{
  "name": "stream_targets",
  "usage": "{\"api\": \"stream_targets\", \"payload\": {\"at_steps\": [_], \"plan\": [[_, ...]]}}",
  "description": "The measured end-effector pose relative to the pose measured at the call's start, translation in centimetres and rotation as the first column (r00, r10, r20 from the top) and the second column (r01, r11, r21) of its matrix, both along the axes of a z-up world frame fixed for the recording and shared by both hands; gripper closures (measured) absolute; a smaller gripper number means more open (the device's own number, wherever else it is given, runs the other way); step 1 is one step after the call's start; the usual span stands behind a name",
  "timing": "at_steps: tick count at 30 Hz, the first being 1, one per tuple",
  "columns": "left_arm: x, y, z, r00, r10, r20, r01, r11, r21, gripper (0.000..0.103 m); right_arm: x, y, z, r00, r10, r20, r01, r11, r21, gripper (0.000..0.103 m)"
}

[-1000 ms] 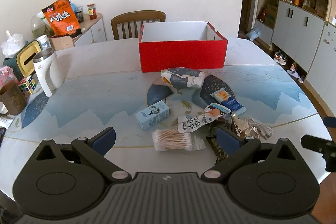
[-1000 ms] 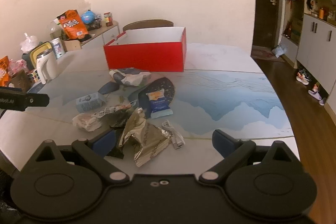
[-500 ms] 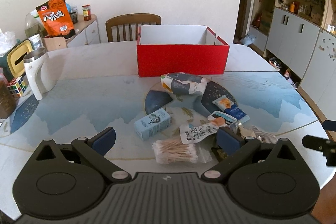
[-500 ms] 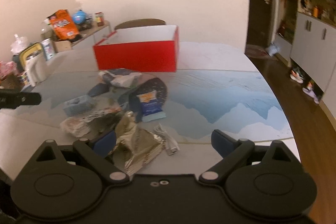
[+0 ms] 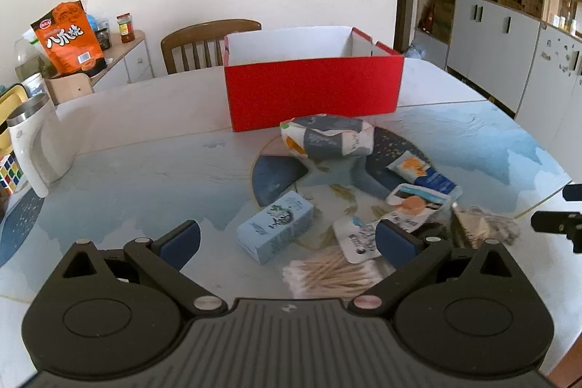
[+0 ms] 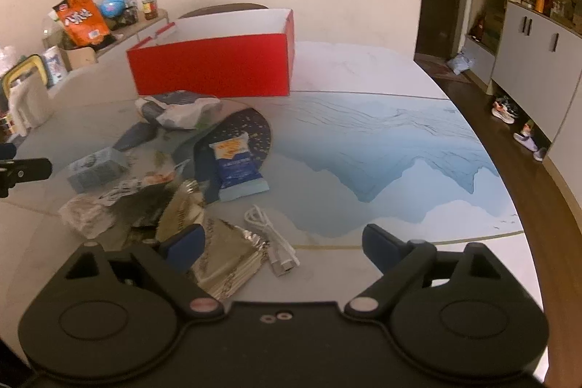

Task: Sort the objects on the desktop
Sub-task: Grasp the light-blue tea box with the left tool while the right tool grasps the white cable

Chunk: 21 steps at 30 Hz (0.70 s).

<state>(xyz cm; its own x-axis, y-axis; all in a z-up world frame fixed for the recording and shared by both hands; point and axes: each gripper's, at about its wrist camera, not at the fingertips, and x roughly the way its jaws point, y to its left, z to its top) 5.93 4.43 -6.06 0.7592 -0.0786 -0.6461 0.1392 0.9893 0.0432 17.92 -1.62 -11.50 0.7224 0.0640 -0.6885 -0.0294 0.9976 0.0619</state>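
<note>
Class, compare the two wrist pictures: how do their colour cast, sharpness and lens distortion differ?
Left wrist view: cool, bright daylight; red box sharp, snack packets slightly smeared. Right wrist view: warmer and dimmer, grainy; small blue box soft and washed out. In both views the fisheye bends the table edge and darkens the corners.

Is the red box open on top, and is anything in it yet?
Open: the red box has no lid and its white inner walls show. Its floor is hidden behind the front wall, so contents cannot be told.
</note>
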Motion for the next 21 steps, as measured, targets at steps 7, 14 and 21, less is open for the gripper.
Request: {"api": "stream_targets", "payload": {"at_steps": [7,14,21], "plan": [[2.4,1.1,-1.8,0.999,-0.022,-0.041,0.023,1.0,0.01,0.0,2.0,-0.1,-1.4,0.999,-0.034,-0.036,0.034,0.999,-0.007,0.02],[4.5,1.3,-3.4,0.995,-0.066,-0.069,0.068,0.997,0.023,0.001,3.8,-0.1,-3.0,0.995,-0.053,-0.085,0.052,0.999,-0.01,0.031],[6.0,1.8,-4.5,0.991,-0.097,-0.094,0.098,0.995,0.009,0.001,5.0,0.5,-3.8,0.992,-0.055,-0.115,0.053,0.998,-0.023,0.039]]}}
